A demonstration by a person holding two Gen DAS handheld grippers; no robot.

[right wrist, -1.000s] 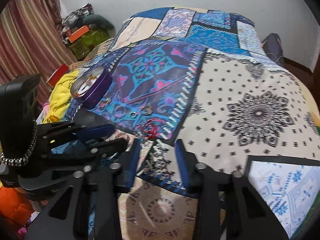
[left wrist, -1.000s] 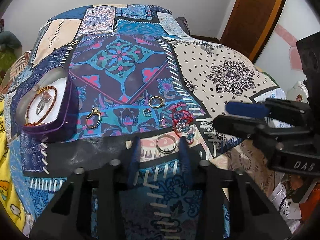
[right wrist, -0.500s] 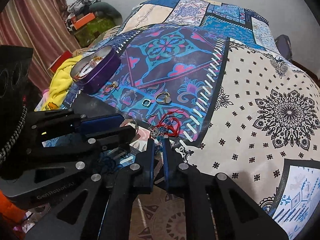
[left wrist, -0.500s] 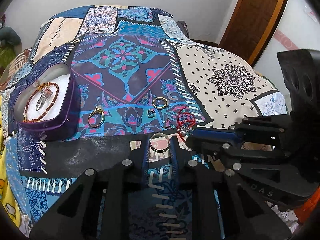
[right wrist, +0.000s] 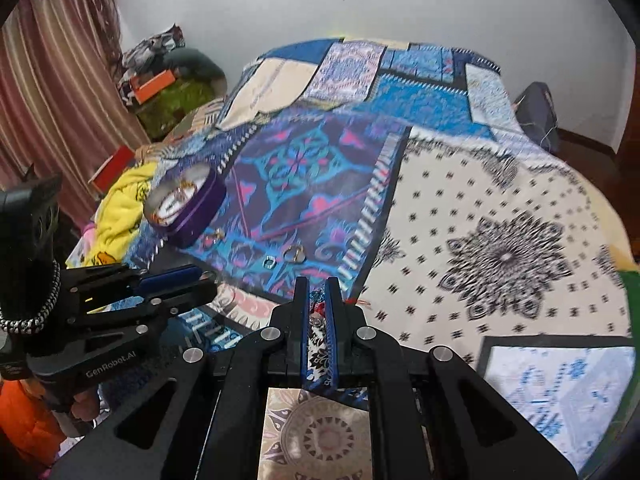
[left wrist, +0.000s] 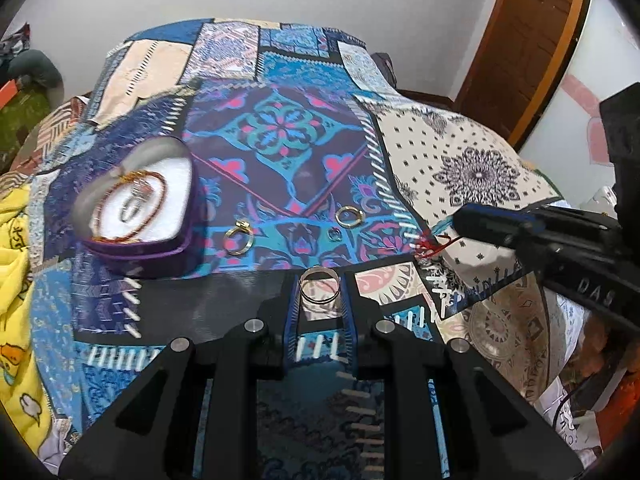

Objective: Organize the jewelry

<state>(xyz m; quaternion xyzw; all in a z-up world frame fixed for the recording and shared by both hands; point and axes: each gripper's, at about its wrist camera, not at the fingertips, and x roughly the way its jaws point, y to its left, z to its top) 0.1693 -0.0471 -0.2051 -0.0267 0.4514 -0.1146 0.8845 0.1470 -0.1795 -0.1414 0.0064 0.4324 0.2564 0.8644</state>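
Note:
My left gripper [left wrist: 320,284] is shut on a thin gold bangle [left wrist: 320,285] and holds it just above the patchwork bedspread. My right gripper [right wrist: 318,298] is shut on a red thread bracelet [left wrist: 430,242], seen between its pads in the right wrist view [right wrist: 317,307]. A purple heart-shaped tin [left wrist: 140,208] with a beaded bracelet and a pendant inside lies open at the left; it also shows in the right wrist view [right wrist: 184,204]. A gold stone ring [left wrist: 239,236], a gold ring [left wrist: 349,216] and a small silver ring [left wrist: 334,234] lie on the bedspread.
A yellow blanket [left wrist: 16,264] lies at the bed's left edge. A wooden door [left wrist: 524,40] stands at the back right. Curtains [right wrist: 52,80] and a pile of clutter [right wrist: 172,80] are beyond the bed's left side.
Both grippers have closed, the left on the bangle and the right on the red bracelet, and both have lifted off the bedspread. The right gripper has drawn back to the right.

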